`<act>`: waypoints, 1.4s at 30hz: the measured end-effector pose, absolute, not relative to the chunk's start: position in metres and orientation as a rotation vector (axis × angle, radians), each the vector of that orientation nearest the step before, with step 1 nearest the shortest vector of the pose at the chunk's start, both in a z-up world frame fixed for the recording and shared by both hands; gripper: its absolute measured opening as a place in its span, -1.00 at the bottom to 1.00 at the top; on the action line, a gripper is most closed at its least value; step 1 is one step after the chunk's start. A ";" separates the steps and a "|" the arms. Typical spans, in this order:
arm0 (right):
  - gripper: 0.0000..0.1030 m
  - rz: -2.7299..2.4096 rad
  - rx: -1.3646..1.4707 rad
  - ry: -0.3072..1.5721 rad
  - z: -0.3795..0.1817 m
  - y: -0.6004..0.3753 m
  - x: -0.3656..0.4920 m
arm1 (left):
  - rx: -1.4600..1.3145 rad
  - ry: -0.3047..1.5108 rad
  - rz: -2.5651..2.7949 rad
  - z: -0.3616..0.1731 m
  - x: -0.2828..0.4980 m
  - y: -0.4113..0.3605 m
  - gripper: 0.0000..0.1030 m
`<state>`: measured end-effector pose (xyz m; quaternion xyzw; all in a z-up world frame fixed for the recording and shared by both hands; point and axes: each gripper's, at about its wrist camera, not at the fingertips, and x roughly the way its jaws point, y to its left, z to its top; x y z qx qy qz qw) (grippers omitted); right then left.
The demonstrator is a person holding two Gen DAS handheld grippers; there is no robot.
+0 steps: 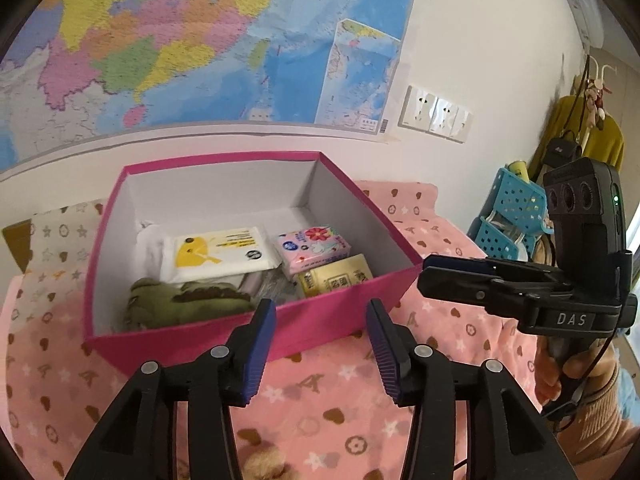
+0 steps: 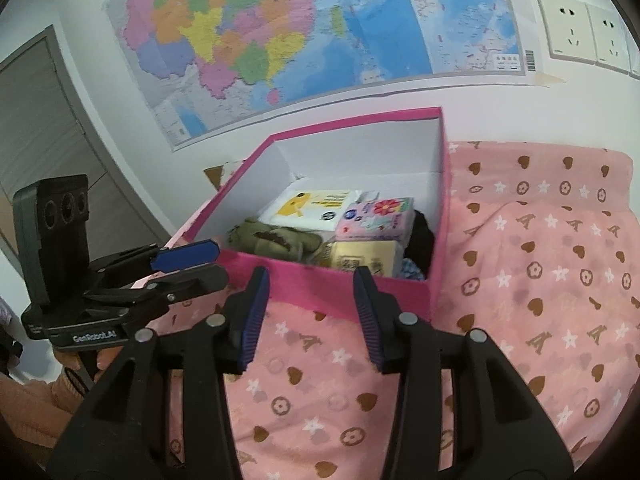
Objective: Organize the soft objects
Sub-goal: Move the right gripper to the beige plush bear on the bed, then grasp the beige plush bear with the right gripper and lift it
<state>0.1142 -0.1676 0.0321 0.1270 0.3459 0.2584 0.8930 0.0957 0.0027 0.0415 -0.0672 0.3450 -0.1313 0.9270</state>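
A pink open box (image 1: 340,304) (image 2: 328,288) stands on the pink patterned blanket (image 1: 320,400) (image 2: 540,280). Inside lie a white and yellow tissue pack (image 1: 218,254) (image 2: 308,208), a pink floral tissue pack (image 1: 314,246) (image 2: 376,218), a yellow tissue pack (image 1: 334,276) (image 2: 360,258), a green soft toy (image 1: 180,300) (image 2: 272,238) and a dark cloth (image 2: 420,240). My left gripper (image 1: 320,312) (image 2: 188,264) is open and empty just in front of the box. My right gripper (image 2: 312,280) (image 1: 424,272) is open and empty at the box's near right corner.
A large coloured map (image 1: 180,40) (image 2: 300,32) and wall sockets (image 1: 436,114) (image 2: 580,28) are on the wall behind. Blue plastic baskets (image 1: 516,208) and hanging clothes (image 1: 592,132) stand at the right. A grey door (image 2: 40,140) is at the left.
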 end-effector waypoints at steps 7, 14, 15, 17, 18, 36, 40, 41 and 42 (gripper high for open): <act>0.04 0.606 0.244 0.728 0.027 -0.152 0.101 | -0.141 0.707 -0.208 0.032 0.064 0.027 0.10; 0.06 0.683 0.261 0.838 -0.013 -0.124 0.097 | -0.222 0.747 -0.110 0.008 0.033 0.074 0.11; 0.06 0.692 0.265 0.860 -0.020 -0.119 0.098 | -0.236 0.755 -0.098 0.004 0.029 0.079 0.11; 0.06 0.710 0.277 0.893 -0.031 -0.110 0.097 | -0.259 0.778 -0.068 -0.007 0.023 0.089 0.11; 0.06 0.719 0.279 0.908 -0.036 -0.106 0.097 | -0.269 0.793 -0.058 -0.012 0.020 0.093 0.11; 0.16 0.843 0.337 1.047 -0.074 -0.060 0.105 | -0.320 0.902 -0.097 -0.047 0.000 0.092 0.13; 0.16 0.869 0.366 1.059 -0.078 -0.052 0.109 | -0.314 0.900 -0.112 -0.046 0.000 0.087 0.12; 0.16 0.873 0.371 1.062 -0.079 -0.049 0.110 | -0.313 0.900 -0.120 -0.047 0.000 0.086 0.12; 0.16 0.878 0.371 1.065 -0.079 -0.048 0.111 | -0.312 0.900 -0.124 -0.047 0.000 0.085 0.11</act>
